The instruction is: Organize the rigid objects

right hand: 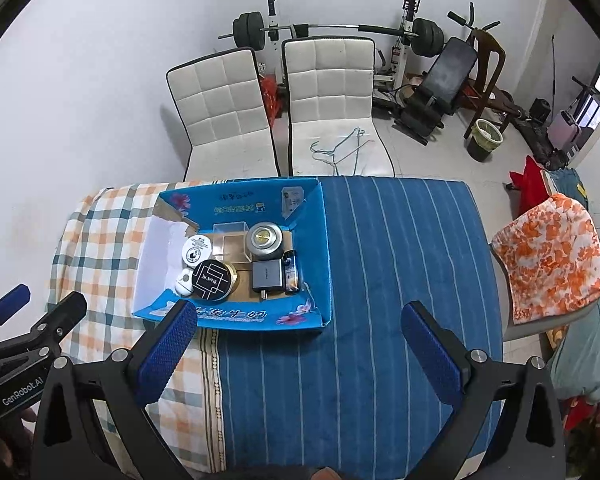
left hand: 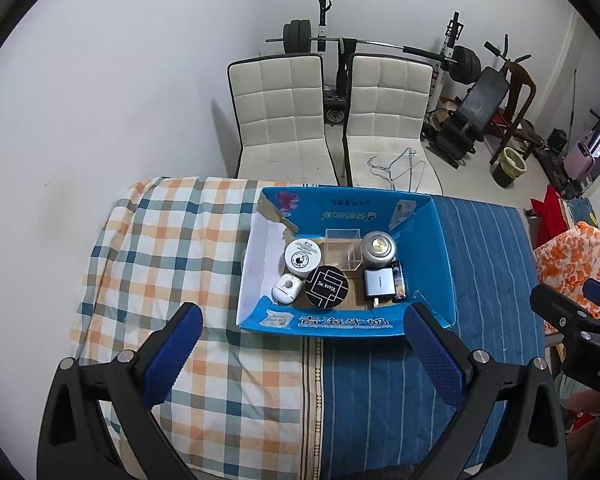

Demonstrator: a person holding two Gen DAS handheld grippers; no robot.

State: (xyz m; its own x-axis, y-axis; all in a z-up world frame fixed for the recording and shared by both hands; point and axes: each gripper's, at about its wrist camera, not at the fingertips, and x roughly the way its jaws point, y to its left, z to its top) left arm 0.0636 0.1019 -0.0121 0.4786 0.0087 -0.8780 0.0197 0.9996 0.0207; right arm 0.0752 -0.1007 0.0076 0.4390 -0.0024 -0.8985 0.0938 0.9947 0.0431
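My left tongs (left hand: pixel 302 344) and right tongs (right hand: pixel 298 344) hang spread and empty above the worktop, near the blue box (left hand: pixel 440 248) holding every small object, black round tin (left hand: pixel 326 291) included; sorting looks finished, leaving only withdrawal.

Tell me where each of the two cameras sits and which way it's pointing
Left wrist: on the left gripper, held open, looking down and forward at the blue box on the table; the right gripper shows at the right edge.
Right wrist: on the right gripper, held open over the blue striped cloth, facing the same way; the left gripper shows at the left edge.
Shared: the blue box, two white chairs and the barbell rack.
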